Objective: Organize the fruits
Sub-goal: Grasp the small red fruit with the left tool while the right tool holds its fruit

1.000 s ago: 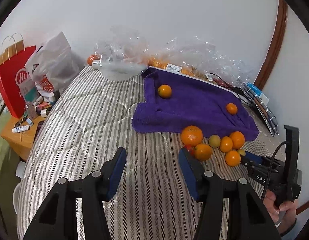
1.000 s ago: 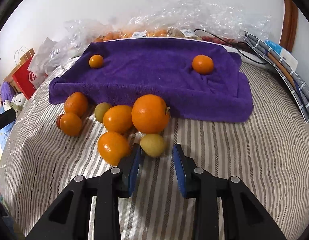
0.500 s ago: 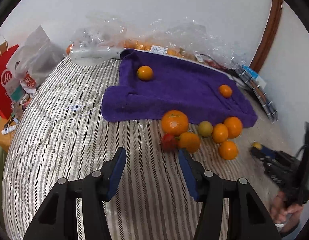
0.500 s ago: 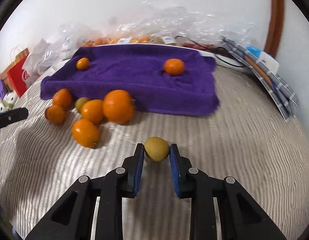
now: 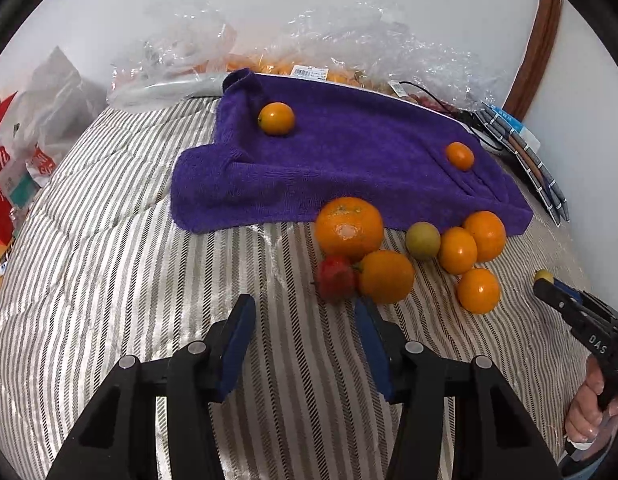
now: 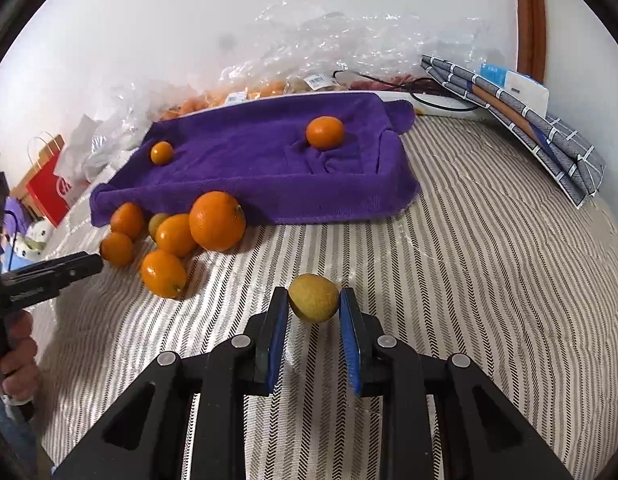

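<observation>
1. Nearest, right wrist view: right tool (image 6: 313, 308) clamped on a small yellow-green fruit (image 6: 313, 298), gripped at its sides by both pads and carried over the striped bed (image 6: 489, 280), clear of the pile.
2. Left wrist view: left tool (image 5: 305, 340) spread wide with nothing between the pads, hovering low over the bed just short of a small red fruit (image 5: 336, 283).
3. Just beyond: loose pile of oranges around one big orange (image 5: 349, 229), plus a greenish fruit (image 5: 423, 240), all lying on the bed against the near edge of the purple towel (image 5: 349, 160).
4. Farther off: two small oranges resting on the towel, one toward its left (image 5: 276, 118), one toward its right (image 5: 460, 156); crinkled plastic bags (image 5: 389, 48) along the wall behind.
5. Step in hand, by judgement: carrying the picked fruit to its place, likely the towel.
6. Next move likely calls for a forward reach over the towel's raised edge, a low, gentle release to stop rolling, and no knocking the pile.
</observation>
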A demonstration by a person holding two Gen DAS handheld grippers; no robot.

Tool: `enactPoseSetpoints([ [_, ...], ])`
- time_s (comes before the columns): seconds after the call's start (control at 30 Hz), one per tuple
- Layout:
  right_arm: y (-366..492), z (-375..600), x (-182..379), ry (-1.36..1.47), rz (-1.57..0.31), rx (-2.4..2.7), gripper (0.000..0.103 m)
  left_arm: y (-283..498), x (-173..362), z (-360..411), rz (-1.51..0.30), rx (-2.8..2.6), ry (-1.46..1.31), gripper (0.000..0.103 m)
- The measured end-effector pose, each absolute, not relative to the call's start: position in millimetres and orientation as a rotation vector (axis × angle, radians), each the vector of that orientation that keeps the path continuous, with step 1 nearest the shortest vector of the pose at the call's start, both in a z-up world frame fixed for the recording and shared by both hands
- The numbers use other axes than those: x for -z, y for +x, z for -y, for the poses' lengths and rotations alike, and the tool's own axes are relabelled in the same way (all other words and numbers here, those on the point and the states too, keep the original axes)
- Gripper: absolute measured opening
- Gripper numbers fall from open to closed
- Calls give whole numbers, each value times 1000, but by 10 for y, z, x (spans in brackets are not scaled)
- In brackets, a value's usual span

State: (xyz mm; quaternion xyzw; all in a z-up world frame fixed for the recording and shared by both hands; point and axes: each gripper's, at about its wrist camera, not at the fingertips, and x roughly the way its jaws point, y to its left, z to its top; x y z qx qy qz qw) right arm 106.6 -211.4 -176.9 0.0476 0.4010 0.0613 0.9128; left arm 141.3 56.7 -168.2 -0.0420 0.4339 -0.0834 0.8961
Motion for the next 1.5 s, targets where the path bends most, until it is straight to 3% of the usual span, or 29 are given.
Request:
enactPoseSetpoints([
  [0.33, 1075, 2171, 1790, 136, -831, -117, 26, 1478, 1707, -414, -870, 191, -68, 48],
  [0.67, 1056, 2164, 1780, 124, -823, -99, 26, 1525, 1714, -536, -860, 256, -200, 23],
  [1.5, 927, 2235, 1680, 162, -734, -98, 26, 1213, 1449, -643, -655, 302, -220, 23],
])
